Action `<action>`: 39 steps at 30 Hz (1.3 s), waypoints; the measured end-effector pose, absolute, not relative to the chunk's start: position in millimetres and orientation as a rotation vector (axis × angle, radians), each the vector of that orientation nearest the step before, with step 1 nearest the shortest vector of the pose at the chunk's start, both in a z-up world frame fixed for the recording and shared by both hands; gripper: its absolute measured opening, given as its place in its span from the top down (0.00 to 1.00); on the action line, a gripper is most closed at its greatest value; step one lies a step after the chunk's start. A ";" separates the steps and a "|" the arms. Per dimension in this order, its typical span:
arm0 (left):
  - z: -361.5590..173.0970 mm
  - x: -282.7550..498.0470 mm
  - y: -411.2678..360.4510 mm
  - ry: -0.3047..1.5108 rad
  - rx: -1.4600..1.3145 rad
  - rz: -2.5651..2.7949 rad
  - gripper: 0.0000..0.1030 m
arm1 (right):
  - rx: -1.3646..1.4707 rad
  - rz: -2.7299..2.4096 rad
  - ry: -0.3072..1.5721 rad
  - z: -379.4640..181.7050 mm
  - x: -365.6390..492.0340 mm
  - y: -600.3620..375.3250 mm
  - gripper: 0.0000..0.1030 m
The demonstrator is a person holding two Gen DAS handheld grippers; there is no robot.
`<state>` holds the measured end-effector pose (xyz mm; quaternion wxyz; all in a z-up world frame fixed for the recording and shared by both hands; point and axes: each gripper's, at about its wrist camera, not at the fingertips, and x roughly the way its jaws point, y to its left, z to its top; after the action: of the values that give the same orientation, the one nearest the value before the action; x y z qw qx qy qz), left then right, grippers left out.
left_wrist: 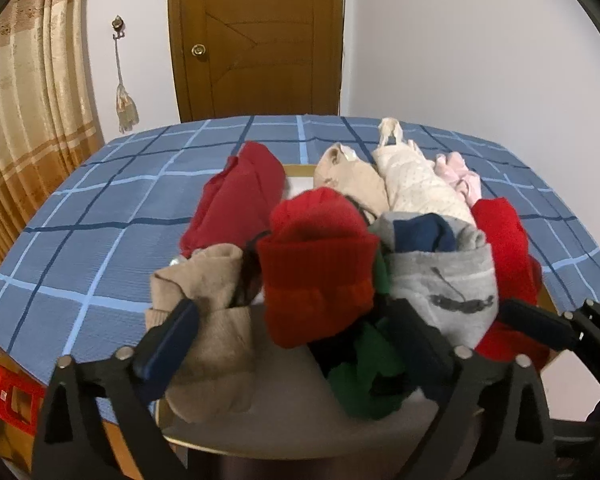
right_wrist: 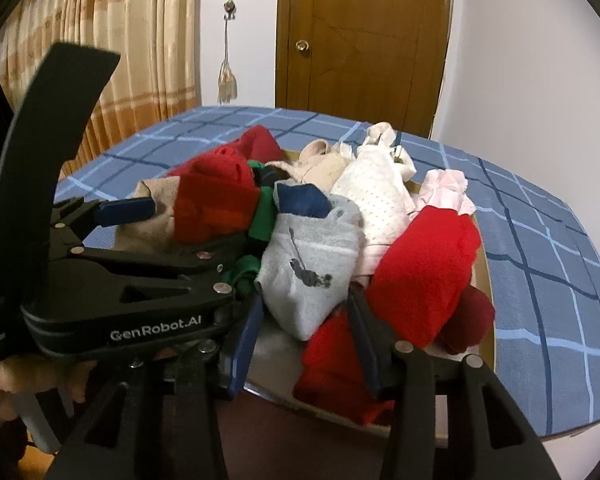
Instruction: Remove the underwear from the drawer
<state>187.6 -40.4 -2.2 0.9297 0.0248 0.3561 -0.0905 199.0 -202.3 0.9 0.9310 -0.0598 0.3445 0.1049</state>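
**Both claws open over the heaped drawer**

The left claw (left_wrist: 296, 344) gapes wide, its pads flanking a beige roll (left_wrist: 204, 320) and a red knit roll (left_wrist: 320, 272) without pressing. The right claw (right_wrist: 308, 344) stands partly open, holding nothing, around a grey sock bundle (right_wrist: 312, 264). The underwear (right_wrist: 380, 204) lies among them in the drawer (right_wrist: 485, 276) on the blue checked bed (left_wrist: 100, 220).

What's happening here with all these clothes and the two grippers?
A person holds a gripper in each hand over an open drawer heaped with rolled garments, pulled out over a blue checked bedspread. The left gripper stands wide open around the red roll and green cloth, pressing on neither. The right gripper is partly open at the grey piece and a red garment, gripping nothing. Nothing has been lifted clear yet.
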 end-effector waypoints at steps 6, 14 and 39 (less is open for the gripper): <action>4.1 174.3 -37.2 0.696 0.023 -0.207 0.00 | 0.018 0.211 0.672 4.1 180.4 -220.8 0.43; 8.5 156.8 -33.1 0.645 0.018 -0.214 0.00 | 0.109 0.177 0.601 2.8 159.9 -230.0 0.40; 9.2 59.4 -19.5 0.543 0.008 -0.176 0.00 | 0.334 0.098 0.440 4.7 73.8 -252.5 0.39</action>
<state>59.4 -19.5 9.2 0.9596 0.0040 0.2676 -0.0868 73.8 -252.5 4.7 0.9609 0.1648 0.2174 0.0482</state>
